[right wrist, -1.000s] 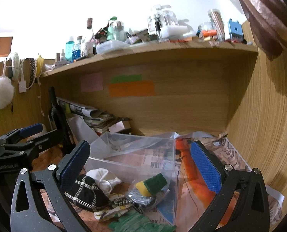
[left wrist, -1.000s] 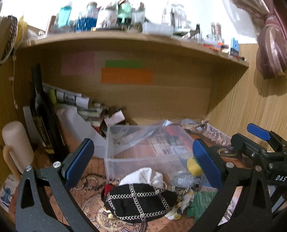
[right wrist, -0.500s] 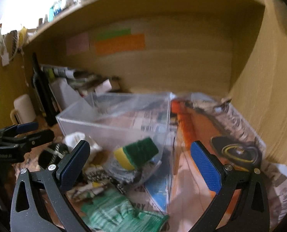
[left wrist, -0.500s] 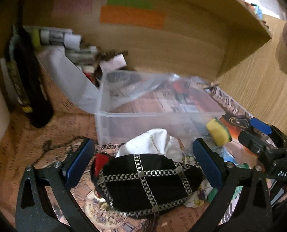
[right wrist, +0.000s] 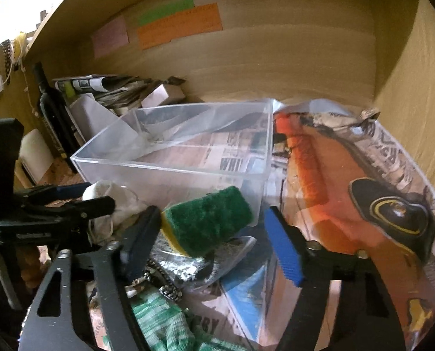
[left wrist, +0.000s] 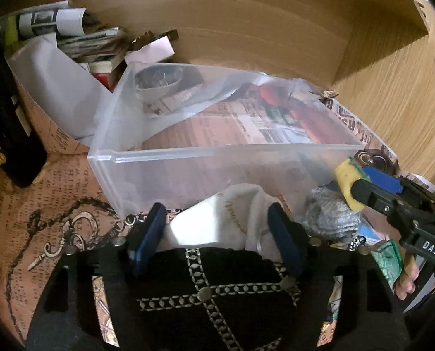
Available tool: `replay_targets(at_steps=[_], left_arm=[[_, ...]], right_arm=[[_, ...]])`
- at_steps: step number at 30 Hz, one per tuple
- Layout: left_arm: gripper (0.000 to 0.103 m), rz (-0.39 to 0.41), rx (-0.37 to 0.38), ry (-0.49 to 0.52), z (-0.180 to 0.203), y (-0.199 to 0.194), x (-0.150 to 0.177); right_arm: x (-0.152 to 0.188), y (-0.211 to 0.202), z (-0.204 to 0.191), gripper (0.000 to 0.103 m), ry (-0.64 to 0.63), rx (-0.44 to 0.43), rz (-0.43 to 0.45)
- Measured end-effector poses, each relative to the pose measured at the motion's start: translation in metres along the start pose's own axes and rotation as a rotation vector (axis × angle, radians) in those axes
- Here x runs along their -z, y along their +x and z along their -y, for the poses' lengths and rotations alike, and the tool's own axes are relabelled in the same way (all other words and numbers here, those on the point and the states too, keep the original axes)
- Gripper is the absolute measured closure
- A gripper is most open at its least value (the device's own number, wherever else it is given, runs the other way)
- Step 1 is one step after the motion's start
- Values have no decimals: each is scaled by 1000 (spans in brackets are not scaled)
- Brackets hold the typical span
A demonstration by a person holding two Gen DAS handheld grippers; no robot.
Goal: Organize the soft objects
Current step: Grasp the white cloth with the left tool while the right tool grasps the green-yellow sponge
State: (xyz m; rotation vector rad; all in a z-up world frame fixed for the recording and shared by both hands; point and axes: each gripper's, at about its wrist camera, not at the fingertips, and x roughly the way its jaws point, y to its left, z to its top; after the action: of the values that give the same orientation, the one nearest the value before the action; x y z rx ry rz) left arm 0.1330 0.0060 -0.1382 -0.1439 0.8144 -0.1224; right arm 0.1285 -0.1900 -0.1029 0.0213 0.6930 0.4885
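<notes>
A clear plastic bin [left wrist: 240, 158] stands on the patterned paper, also in the right wrist view [right wrist: 170, 166]. In front of it lies a pile: a white sock [left wrist: 226, 222], a black cap with chain trim [left wrist: 211, 286], a silver scrubber [left wrist: 328, 219], a yellow-green sponge [right wrist: 208, 222] and a green cloth [right wrist: 158, 318]. My left gripper [left wrist: 217, 234] is open, its pads on either side of the white sock above the black cap. My right gripper [right wrist: 214, 245] is open, its pads on either side of the sponge, which also shows in the left wrist view [left wrist: 347, 182].
A dark bottle [right wrist: 52, 117], rolled newspapers [left wrist: 71, 29] and a white sheet [left wrist: 56, 87] stand left of the bin. The wooden back wall [right wrist: 276, 58] and right side wall [right wrist: 416, 102] close in the shelf. A cream mug [right wrist: 36, 155] sits far left.
Both grippers have moved down and forward to the pile. The left jaws have narrowed around the white sock, the right jaws around the sponge.
</notes>
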Motion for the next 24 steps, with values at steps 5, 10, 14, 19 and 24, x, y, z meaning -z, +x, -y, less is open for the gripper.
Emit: replay_targets(at_steps=[5,10,14,19,24], left_arm=[[57,0,17,1,-2,-1,1],[84,21,20,13,0,-10,3],[88,54,29,14,3,-24,3],[89,117,32,16,7,-45,-1],[90,184,57,1,7,-68,-14]], right_arm=[[0,-2,-2,64,-10,-2,4],[0,-4,-3,76,-15,7,19],[0,-8,0,80,-9,6,32],[-2,-22,0,84,-3,12,75],[-10,-44,-4,84,-13,8,143]])
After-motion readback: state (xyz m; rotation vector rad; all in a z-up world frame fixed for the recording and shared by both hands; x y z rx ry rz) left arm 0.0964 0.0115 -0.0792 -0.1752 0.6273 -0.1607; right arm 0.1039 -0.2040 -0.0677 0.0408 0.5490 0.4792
